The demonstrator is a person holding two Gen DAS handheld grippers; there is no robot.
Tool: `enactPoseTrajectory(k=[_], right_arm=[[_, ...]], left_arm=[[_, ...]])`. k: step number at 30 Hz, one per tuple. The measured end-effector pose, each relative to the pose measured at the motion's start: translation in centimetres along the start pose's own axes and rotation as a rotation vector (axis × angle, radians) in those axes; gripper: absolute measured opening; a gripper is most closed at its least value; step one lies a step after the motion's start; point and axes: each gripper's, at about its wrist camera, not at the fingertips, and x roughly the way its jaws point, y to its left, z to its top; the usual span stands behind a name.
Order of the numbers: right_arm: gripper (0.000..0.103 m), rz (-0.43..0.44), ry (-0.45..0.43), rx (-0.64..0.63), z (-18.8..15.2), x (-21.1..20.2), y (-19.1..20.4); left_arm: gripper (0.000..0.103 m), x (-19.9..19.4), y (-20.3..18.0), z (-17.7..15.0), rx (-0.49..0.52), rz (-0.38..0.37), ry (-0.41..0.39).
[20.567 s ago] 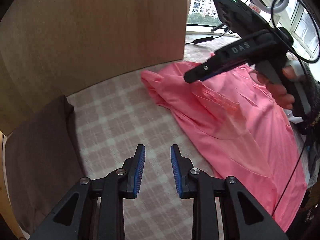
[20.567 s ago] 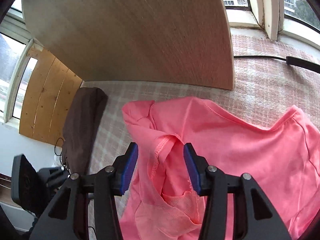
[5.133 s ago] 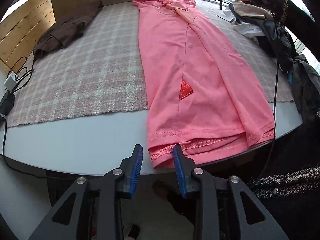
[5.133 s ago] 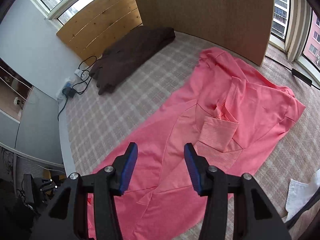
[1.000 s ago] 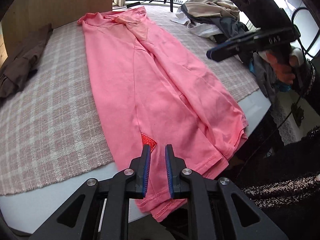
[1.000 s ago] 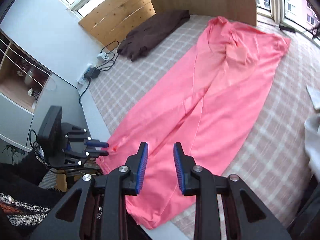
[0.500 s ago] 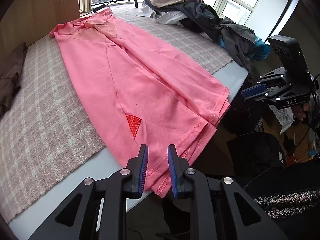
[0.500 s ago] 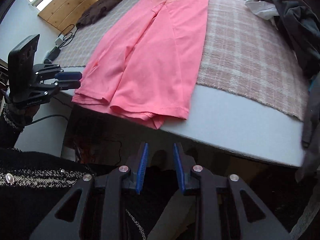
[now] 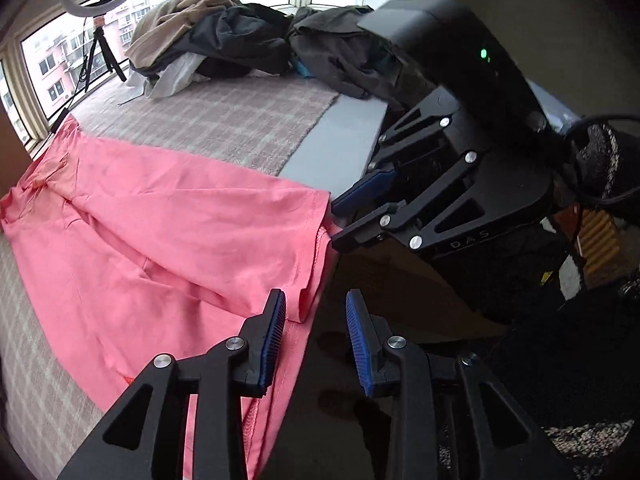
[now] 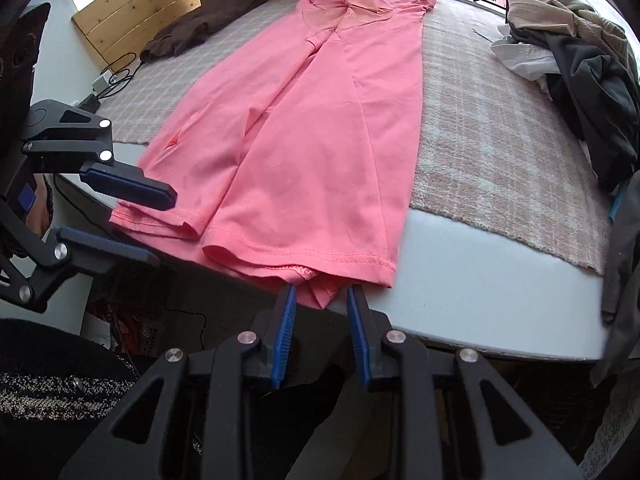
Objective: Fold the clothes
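A long pink garment lies flat along the table, folded lengthwise, its hem hanging over the near table edge; it also shows in the left wrist view. My left gripper is open at the hem's left corner, just off the table edge; it also shows in the right wrist view. My right gripper is open just below the hem's right part, empty; it shows in the left wrist view next to the hem's corner.
A checked cloth covers the grey table. A pile of dark and beige clothes lies at the right. A brown garment lies at the far left. Cables and a power strip sit on the left edge.
Both grippers have closed in on the hem at the near table edge and opened wider. The left one has swung right, facing the right gripper.
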Motion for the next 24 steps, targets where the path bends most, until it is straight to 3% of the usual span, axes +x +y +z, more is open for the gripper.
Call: enactPoseTrajectory(k=[4, 7, 14, 16, 24], right_arm=[[0.026, 0.014, -0.008, 0.036, -0.3, -0.2, -0.6], [0.026, 0.023, -0.020, 0.050, -0.6, -0.5, -0.8], [0.029, 0.042, -0.080, 0.079, -1.4, -1.7, -0.8], [0.035, 0.020, -0.093, 0.069, -1.4, -1.7, -0.5], [0.036, -0.010, -0.119, 0.060, -1.0, -0.7, 0.9]], left_arm=[[0.029, 2.0, 0.9, 0.6, -0.005, -0.008, 0.055], [0.001, 2.7, 1.6, 0.9, -0.028, -0.012, 0.087], [0.001, -1.1, 2.9, 2.5, -0.105, -0.128, -0.012], [0.001, -1.7, 3.3, 3.0, -0.128, -0.132, -0.020], [0.001, -2.1, 3.3, 3.8, -0.126, -0.127, -0.018]])
